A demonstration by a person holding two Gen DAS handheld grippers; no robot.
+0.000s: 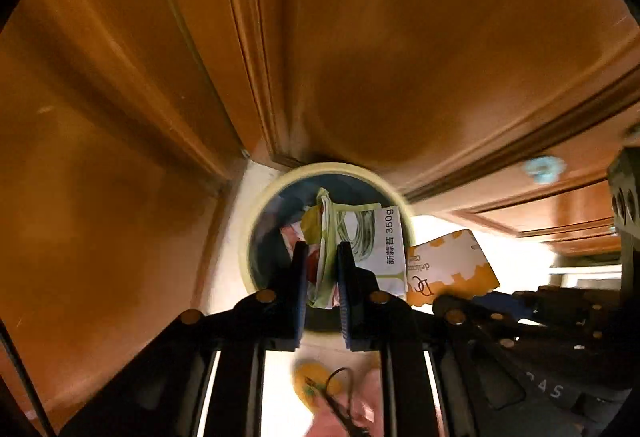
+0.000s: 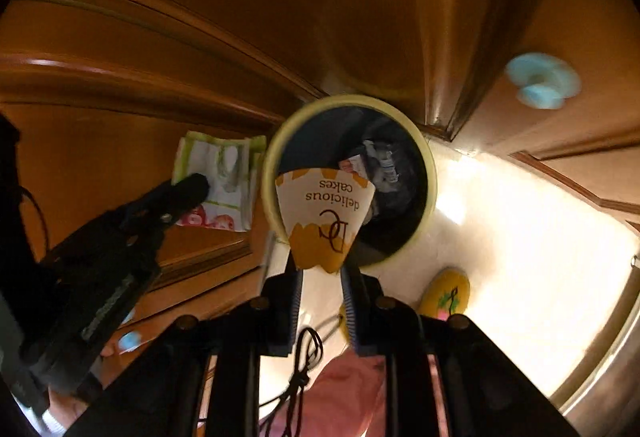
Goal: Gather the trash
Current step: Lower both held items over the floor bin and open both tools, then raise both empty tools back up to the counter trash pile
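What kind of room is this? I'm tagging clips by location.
Probably a home kitchen: wooden cabinet doors with a pale blue knob line the walls, and a round trash bin stands on a light floor in the corner.

**Floor and what stands on it**

A pale floor (image 2: pixel 500 221) is seen beneath wooden cabinets. A cream-rimmed bin (image 2: pixel 430 173) is set on it at centre; a yellow slipper (image 2: pixel 444 295) lies at 5 o'clock.

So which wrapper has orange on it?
The cake wrapper at the right gripper, printed "delicious cakes". The other wrapper, in the left gripper, is white and green.
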